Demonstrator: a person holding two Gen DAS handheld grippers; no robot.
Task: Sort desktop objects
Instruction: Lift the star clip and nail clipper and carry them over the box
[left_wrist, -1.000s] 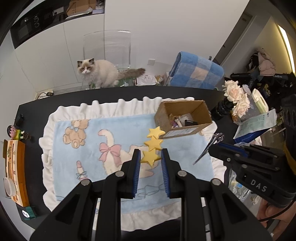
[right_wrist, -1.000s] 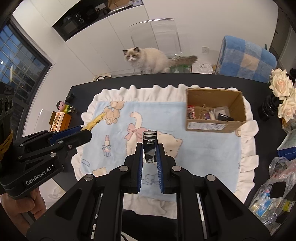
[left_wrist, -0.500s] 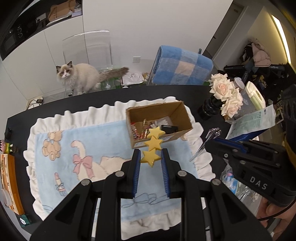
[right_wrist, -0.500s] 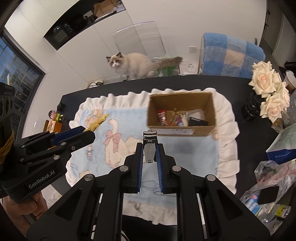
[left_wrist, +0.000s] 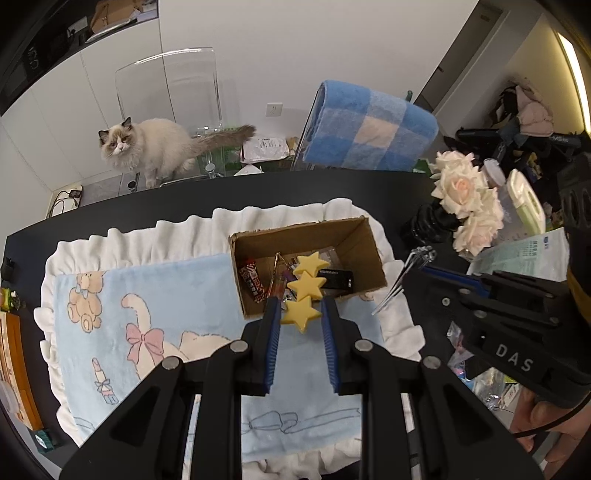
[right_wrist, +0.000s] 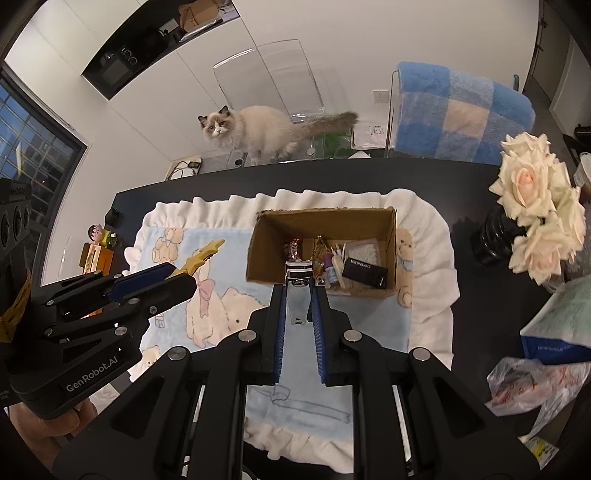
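A yellow star clip (left_wrist: 303, 291), pinched in the left gripper (left_wrist: 298, 314), and silver nail clippers (right_wrist: 298, 291), clamped in the right gripper (right_wrist: 298, 295), hang above a cardboard box (right_wrist: 390, 236) already holding small items; neither is dropped in yet.

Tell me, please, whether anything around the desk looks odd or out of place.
Only the cat standing on the clear chair behind the desk, facing the work. The cardboard box sits squarely on the blanket; nothing looks spilled.

Small stuff inside the cardboard box (right_wrist: 321, 221) is too tiny to identify, and the yellow star clip (left_wrist: 304, 286) covers some of it.
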